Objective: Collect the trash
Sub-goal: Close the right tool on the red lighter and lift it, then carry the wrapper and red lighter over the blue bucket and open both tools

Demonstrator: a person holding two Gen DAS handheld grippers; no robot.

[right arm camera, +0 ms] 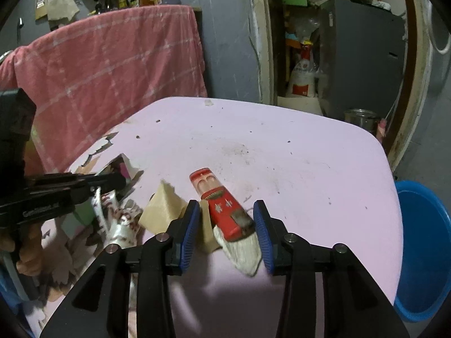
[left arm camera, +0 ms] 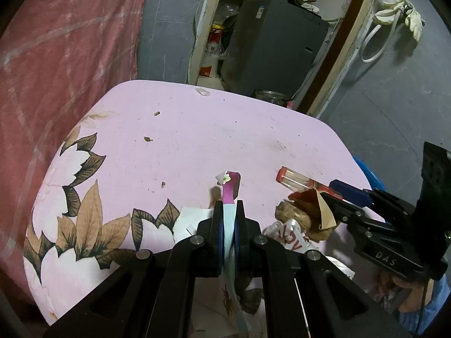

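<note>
My left gripper (left arm camera: 228, 205) is shut on a paper wrapper (left arm camera: 229, 194), pale blue with a purple and white tip, held above the pink table (left arm camera: 197, 140). It shows at the left of the right wrist view (right arm camera: 112, 181). My right gripper (right arm camera: 227, 211) is open around a red and clear crushed pack (right arm camera: 225, 205) lying on the table; the pack also shows in the left wrist view (left arm camera: 298, 181). A tan cardboard scrap (right arm camera: 163, 208) lies by its left finger. A crumpled white wrapper with red print (right arm camera: 112, 219) and brown scraps (left arm camera: 307, 219) lie between the grippers.
A blue bucket (right arm camera: 422, 248) stands off the table's right edge. A pink cloth (right arm camera: 112, 64) hangs behind the table on the left. A grey cabinet (left arm camera: 276, 48) and a metal pot (right arm camera: 360, 118) stand beyond the far edge. Small crumbs (left arm camera: 148, 139) dot the tabletop.
</note>
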